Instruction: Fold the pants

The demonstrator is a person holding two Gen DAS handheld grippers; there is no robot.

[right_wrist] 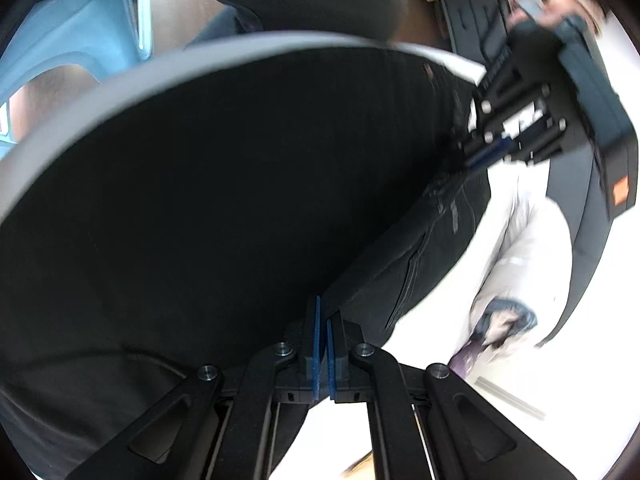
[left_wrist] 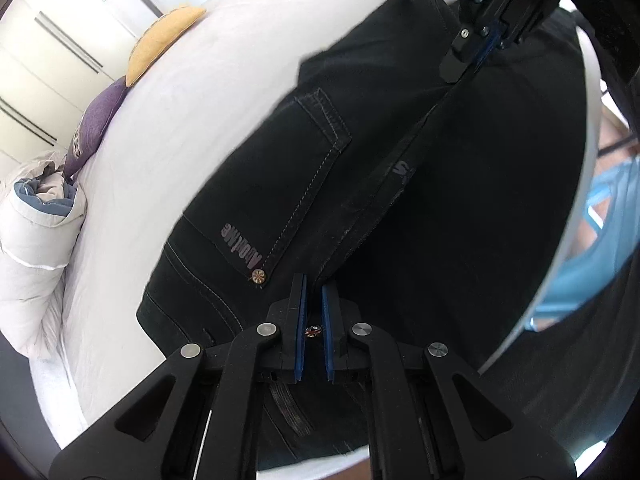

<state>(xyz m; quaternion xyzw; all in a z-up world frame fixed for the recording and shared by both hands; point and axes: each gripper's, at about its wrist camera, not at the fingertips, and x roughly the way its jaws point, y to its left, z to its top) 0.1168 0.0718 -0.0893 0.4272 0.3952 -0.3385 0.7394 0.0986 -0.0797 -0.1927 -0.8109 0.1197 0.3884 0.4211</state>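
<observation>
Both tools pinch the pants (left_wrist: 320, 168): left tool (left_wrist: 314, 288), right tool (right_wrist: 323, 314). Risk: thin bite slips, fold flops crooked onto the bed (left_wrist: 208, 92).

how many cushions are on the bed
2: a yellow cushion at the bed's far edge, and a purple cushion right beside it, next to the bundled duvet. Others may be hidden.

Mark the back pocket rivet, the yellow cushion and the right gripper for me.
back pocket rivet (left_wrist: 257, 276), left wrist view, on its metal head.
yellow cushion (left_wrist: 164, 42), left wrist view, mid-face.
right gripper (right_wrist: 323, 324), right wrist view, between its fingertips.
</observation>
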